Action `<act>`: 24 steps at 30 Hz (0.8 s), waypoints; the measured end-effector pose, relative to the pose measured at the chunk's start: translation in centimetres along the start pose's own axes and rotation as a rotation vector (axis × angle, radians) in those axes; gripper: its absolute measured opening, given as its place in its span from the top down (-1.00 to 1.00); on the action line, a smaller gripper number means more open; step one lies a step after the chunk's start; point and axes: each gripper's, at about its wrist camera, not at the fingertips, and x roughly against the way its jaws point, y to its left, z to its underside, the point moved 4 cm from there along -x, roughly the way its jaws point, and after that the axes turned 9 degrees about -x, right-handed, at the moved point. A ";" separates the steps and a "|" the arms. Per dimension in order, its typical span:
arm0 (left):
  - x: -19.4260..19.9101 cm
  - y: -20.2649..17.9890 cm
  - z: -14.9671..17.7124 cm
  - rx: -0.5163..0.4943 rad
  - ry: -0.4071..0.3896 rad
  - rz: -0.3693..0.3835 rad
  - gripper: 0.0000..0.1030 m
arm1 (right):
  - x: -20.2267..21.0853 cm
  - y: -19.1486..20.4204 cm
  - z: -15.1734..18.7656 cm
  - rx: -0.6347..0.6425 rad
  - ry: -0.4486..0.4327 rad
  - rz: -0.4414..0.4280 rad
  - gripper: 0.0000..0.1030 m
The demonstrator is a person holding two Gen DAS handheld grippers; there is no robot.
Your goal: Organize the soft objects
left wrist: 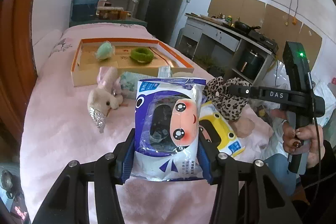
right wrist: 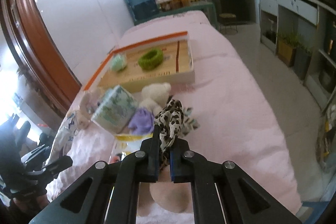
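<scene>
My right tool (right wrist: 163,157) clamps a leopard scarf (right wrist: 170,119), crumpled, near the bed's (right wrist: 231,119) right edge. My left tool (left wrist: 166,157) grips one blue-white pouch (left wrist: 168,119) upright. Far off, the tray (left wrist: 130,56) holds two: a mint ball (left wrist: 104,51), a green ring (left wrist: 142,55).

Scrunchie (right wrist: 150,59) inside box (right wrist: 190,75)

Left gripper (left wrist: 166,157): black linkage arms, silver screws, ribbed blue pads. Right gripper (right wrist: 163,157): same build; black handle lettered "DAS", green light, black cable. Hand (left wrist: 298,138): painted nails, dark sleeve.
</scene>
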 end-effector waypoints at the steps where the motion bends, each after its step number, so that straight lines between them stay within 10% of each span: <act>1: 0.1 0.0 -0.1 0.000 -0.004 -0.002 -0.01 | 0.2 0.1 -0.4 0.006 -0.009 -0.002 0.88; 24: 1.2 0.1 -4.7 -0.016 -0.069 -0.110 -0.01 | 2.9 3.0 -6.0 0.107 -0.137 -0.071 0.88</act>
